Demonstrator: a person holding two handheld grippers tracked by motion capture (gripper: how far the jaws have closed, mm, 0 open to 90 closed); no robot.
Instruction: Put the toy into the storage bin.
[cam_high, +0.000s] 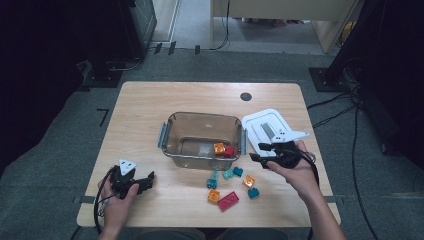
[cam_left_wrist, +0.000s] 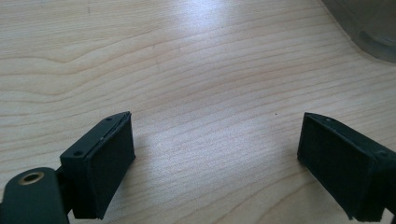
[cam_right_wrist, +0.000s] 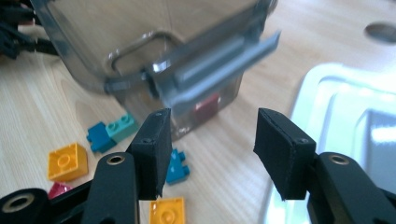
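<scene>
A clear plastic container (cam_high: 200, 116) stands mid-table with an orange brick (cam_high: 219, 148) and a red brick (cam_high: 229, 151) in its near right corner. In front of it lie several loose bricks, among them a flat red brick (cam_high: 227, 200) and an orange brick (cam_high: 248, 181). My right gripper (cam_high: 257, 151) hovers open by the container's right latch (cam_right_wrist: 219, 63), above the bricks, with nothing between its jaws (cam_right_wrist: 210, 149). My left gripper (cam_high: 148, 181) rests open at the near left, its jaws wide over bare wood (cam_left_wrist: 215, 163).
A white lid (cam_high: 267, 127) lies right of the container, under and behind my right hand. The lid (cam_right_wrist: 345, 121) sits close to the right jaw. A dark round hole (cam_high: 245, 96) is at the table's far side. The container's corner (cam_left_wrist: 369, 23) is ahead of my left gripper.
</scene>
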